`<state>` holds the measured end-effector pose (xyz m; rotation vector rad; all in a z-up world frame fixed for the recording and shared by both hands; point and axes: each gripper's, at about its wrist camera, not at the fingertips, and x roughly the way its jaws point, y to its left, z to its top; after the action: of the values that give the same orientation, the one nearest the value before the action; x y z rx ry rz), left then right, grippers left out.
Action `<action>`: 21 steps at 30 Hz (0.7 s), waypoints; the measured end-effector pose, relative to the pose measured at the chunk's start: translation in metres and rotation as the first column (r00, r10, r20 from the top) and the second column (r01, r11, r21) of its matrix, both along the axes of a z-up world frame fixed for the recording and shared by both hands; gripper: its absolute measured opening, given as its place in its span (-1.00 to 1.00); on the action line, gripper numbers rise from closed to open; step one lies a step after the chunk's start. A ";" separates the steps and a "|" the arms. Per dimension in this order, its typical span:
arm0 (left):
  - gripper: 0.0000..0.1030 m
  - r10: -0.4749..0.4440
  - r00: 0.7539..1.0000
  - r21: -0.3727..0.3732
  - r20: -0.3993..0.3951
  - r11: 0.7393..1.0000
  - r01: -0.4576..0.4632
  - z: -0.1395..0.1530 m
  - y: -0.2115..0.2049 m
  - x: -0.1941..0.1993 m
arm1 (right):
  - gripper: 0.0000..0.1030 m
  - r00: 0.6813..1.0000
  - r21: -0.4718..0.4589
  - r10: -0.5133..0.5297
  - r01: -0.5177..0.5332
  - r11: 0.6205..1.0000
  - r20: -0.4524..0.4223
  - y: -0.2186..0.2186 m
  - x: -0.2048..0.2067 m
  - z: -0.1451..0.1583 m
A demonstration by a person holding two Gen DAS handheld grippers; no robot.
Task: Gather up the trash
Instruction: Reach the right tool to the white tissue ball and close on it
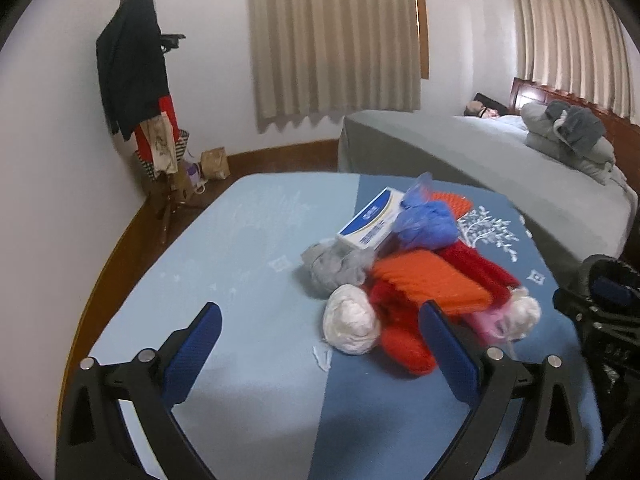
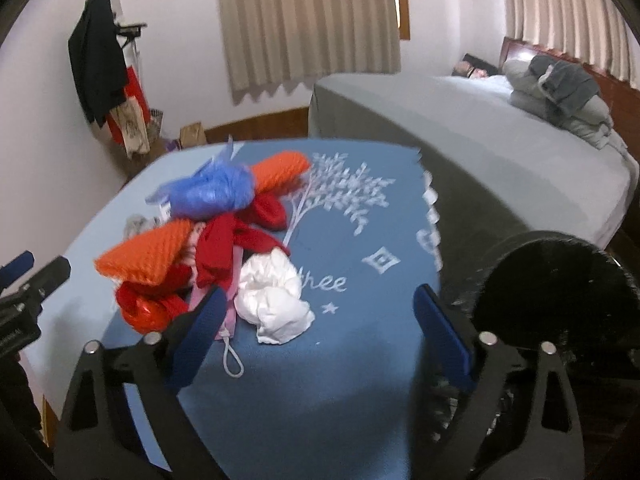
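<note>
Although both tools hover over the blue tablecloth (image 2: pixel 360 360), neither has anything in it yet: our left gripper (image 1: pixel 320 344) has its jaws spread wide and empty, and our right gripper (image 2: pixel 320 328) is just as wide and just as empty.

The trash sits in one heap on the cloth: a crumpled white wad (image 2: pixel 276 304), a pink face mask (image 2: pixel 228 320) with its ear loop trailing toward us, red plastic bags (image 2: pixel 144 308), orange knitted pieces (image 2: pixel 148 256), a blue plastic bag (image 2: pixel 212 194) and, seen from the left wrist, a blue-and-white carton (image 1: pixel 370 216) and a grey wad (image 1: pixel 328 272) at the far side of the pile.

From our right gripper, the white wad lies at about 11 o'clock, just ahead of the fingertips and nearer the left finger than the right one. From our left gripper, another white wad (image 1: pixel 352 324) lies at about 1 o'clock, near the right finger. We judge the right hand better placed for the first pick, since its wad sits at the pile's open edge, with bare cloth toward 3 o'clock. It has no clear long axis, so any jaw angle should do.

A black bin (image 2: pixel 556 292) stands off the table edge at 2 o'clock from our right gripper, likely where things go.
</note>
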<state>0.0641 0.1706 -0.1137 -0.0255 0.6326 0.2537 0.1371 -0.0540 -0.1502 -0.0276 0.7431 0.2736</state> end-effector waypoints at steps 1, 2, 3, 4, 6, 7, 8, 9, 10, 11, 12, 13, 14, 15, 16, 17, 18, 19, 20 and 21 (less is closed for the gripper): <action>0.86 0.003 1.000 0.000 -0.008 1.000 -0.003 -0.003 0.001 0.003 | 0.62 1.000 -0.008 0.007 -0.007 1.000 -0.012 0.003 0.003 -0.005; 0.84 0.004 1.000 -0.002 -0.017 1.000 -0.004 -0.007 0.003 0.006 | 0.60 1.000 -0.014 0.013 -0.013 1.000 -0.021 0.006 0.007 -0.009; 0.81 0.004 1.000 -0.005 -0.020 1.000 -0.004 -0.011 0.006 0.008 | 0.60 0.999 -0.018 0.020 -0.021 1.000 -0.030 0.009 0.009 -0.013; 0.80 0.005 1.000 -0.006 -0.029 1.000 -0.005 -0.015 0.007 0.010 | 0.58 0.999 -0.020 0.025 -0.026 0.999 -0.035 0.011 0.011 -0.016; 0.76 0.007 0.999 -0.011 -0.040 1.000 -0.007 -0.020 0.010 0.015 | 0.57 0.998 -0.013 0.047 -0.048 0.999 -0.052 0.015 0.014 -0.021; 0.75 0.007 0.999 -0.015 -0.042 1.000 -0.008 -0.023 0.011 0.016 | 0.56 0.997 -0.015 0.052 -0.053 0.998 -0.053 0.017 0.015 -0.022; 0.74 0.008 0.999 -0.018 -0.045 1.000 -0.008 -0.024 0.011 0.018 | 0.56 0.997 -0.022 0.057 -0.058 0.998 -0.056 0.020 0.017 -0.025; 0.73 0.008 0.999 -0.019 -0.049 1.000 -0.009 -0.026 0.012 0.019 | 0.55 0.996 -0.023 0.059 -0.060 0.998 -0.064 0.022 0.020 -0.028; 0.72 0.007 0.999 -0.019 -0.054 1.000 -0.008 -0.028 0.012 0.021 | 0.52 0.996 -0.021 0.061 -0.062 0.998 -0.071 0.022 0.023 -0.030; 0.70 0.006 0.998 -0.021 -0.058 1.000 -0.007 -0.030 0.012 0.023 | 0.50 0.995 -0.016 0.064 -0.066 0.998 -0.081 0.023 0.026 -0.033; 0.68 0.004 0.998 -0.023 -0.061 1.000 -0.006 -0.031 0.013 0.025 | 0.49 0.994 -0.012 0.068 -0.069 0.998 -0.088 0.023 0.028 -0.035; 0.67 0.001 0.998 -0.026 -0.065 1.000 -0.002 -0.034 0.014 0.026 | 0.45 0.992 -0.005 0.074 -0.075 0.997 -0.098 0.024 0.031 -0.036; 0.64 -0.003 0.998 -0.028 -0.069 1.000 0.001 -0.035 0.014 0.028 | 0.37 0.991 0.003 0.085 -0.085 0.996 -0.106 0.025 0.033 -0.038; 0.61 -0.009 0.997 -0.030 -0.074 1.000 0.007 -0.038 0.013 0.029 | 0.33 0.988 0.009 0.102 -0.101 0.995 -0.113 0.026 0.034 -0.038; 0.60 -0.012 0.997 -0.031 -0.076 0.999 0.010 -0.039 0.013 0.030 | 0.22 0.987 0.010 0.112 -0.111 0.994 -0.115 0.028 0.035 -0.039; 0.58 -0.017 0.997 -0.033 -0.080 0.999 0.014 -0.040 0.012 0.032 | 0.01 0.984 0.018 0.133 -0.132 0.991 -0.120 0.030 0.035 -0.040; 0.54 -0.022 0.996 -0.037 -0.085 0.999 0.019 -0.042 0.011 0.033 | -0.14 0.979 0.035 0.161 -0.158 0.987 -0.128 0.031 0.034 -0.039; 0.52 -0.030 0.996 -0.041 -0.090 0.999 0.026 -0.044 0.010 0.035 | -0.27 0.974 0.050 0.183 -0.178 0.983 -0.134 0.032 0.033 -0.039; 0.45 -0.038 0.995 -0.046 -0.093 0.998 0.034 -0.046 0.010 0.037 | -0.34 0.973 0.047 0.186 -0.181 0.982 -0.134 0.033 0.032 -0.038; 0.38 -0.047 0.994 -0.052 -0.097 0.998 0.043 -0.047 0.009 0.039 | -0.36 0.971 0.050 0.197 -0.192 0.980 -0.133 0.034 0.031 -0.037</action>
<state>0.1033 0.1792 -0.1609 -0.0466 0.7369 0.1965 0.1677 -0.0200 -0.1867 -0.0474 0.8738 0.4796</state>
